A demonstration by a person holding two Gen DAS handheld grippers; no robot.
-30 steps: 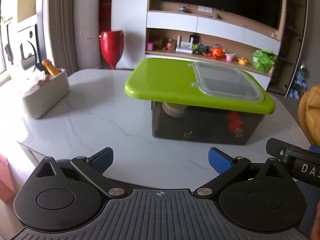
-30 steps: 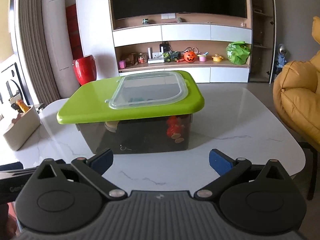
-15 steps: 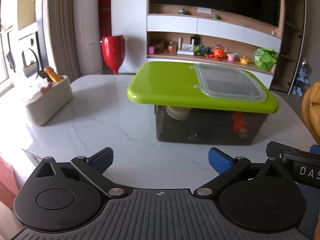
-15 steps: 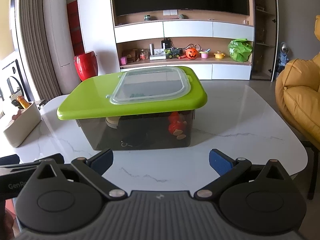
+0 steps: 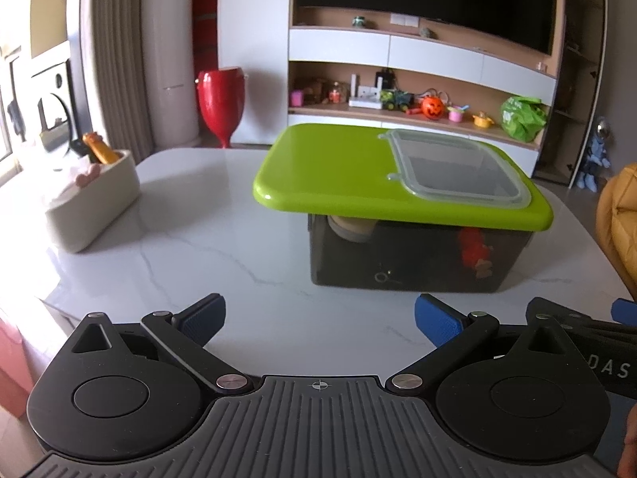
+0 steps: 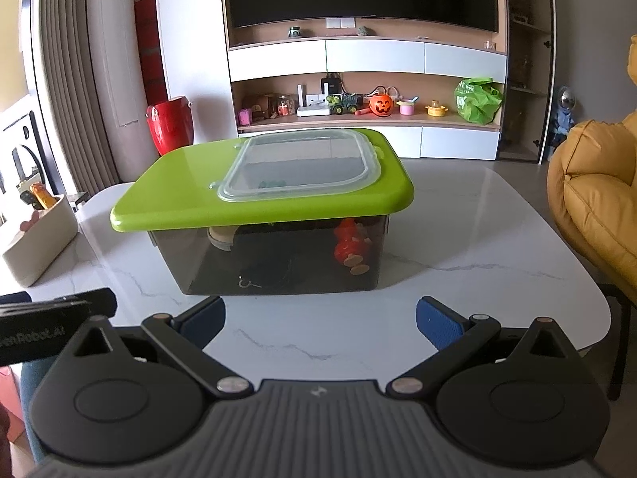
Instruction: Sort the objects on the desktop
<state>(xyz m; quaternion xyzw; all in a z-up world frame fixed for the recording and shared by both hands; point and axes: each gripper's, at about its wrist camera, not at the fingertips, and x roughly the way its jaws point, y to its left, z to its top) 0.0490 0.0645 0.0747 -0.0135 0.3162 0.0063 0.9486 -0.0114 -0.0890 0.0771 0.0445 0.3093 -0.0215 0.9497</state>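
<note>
Legible markings: "DAS" on the right gripper's body seen at the edge of the left view; "enRobot.AI" (partly cut off) on the left gripper's body in the right view. Left gripper [image 5: 318, 316] and right gripper [image 6: 320, 316] both spread wide, empty, above the marble table [image 6: 458, 239]. Dark translucent storage box [image 6: 274, 259], green lid [image 5: 338, 171] on, stands mid-table holding a red toy [image 6: 350, 245] and a tape roll [image 5: 352, 231]. White tray [image 5: 93, 203] at table's left holds small items.
</note>
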